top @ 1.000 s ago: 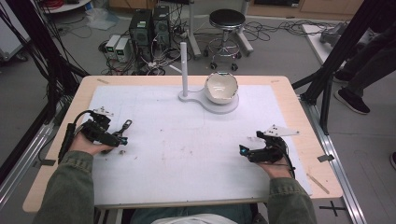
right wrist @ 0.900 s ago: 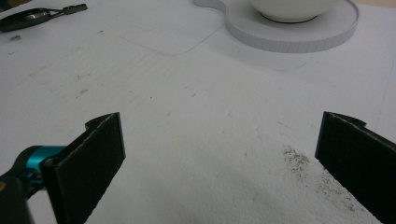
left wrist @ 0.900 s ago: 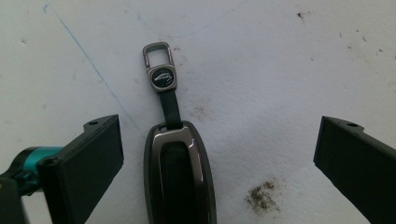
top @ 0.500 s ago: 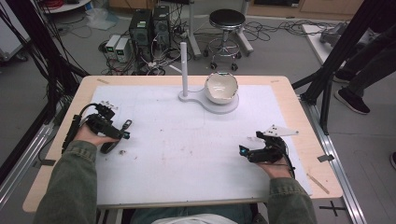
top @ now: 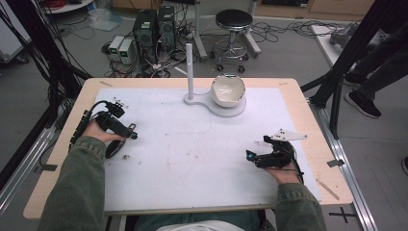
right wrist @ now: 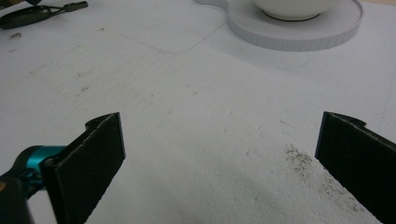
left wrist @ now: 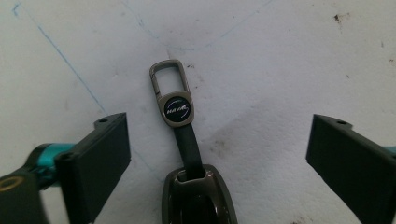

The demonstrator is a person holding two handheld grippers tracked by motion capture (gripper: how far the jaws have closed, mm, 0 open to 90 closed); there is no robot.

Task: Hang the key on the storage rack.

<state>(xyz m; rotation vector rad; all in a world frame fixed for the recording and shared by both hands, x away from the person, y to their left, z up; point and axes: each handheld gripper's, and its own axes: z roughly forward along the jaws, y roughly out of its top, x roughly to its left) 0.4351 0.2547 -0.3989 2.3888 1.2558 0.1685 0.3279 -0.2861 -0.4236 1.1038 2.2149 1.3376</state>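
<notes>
A dark key fob [left wrist: 198, 198] with a black strap and a metal clasp [left wrist: 170, 86] lies flat on the white mat. My left gripper [left wrist: 219, 128] hangs open right above it, with the strap between the two jaws and touching neither. From the high view the left gripper [top: 131, 136] is at the table's left, with the fob [top: 114, 147] just under the hand. My right gripper [top: 250, 156] rests low at the right, open and holding nothing [right wrist: 220, 123]. The fob [right wrist: 28, 16] appears far off in the right gripper view.
A white bowl [top: 228, 90] sits on a flat white stand base [top: 226, 111] at the back centre, with a thin white post [top: 189, 72] beside it. The bowl [right wrist: 294, 7] and base [right wrist: 299, 32] lie ahead of the right gripper. The mat bears dirt specks.
My left gripper has shifted slightly to the right and tipped down over the key fob. The right gripper has stayed where it was.
</notes>
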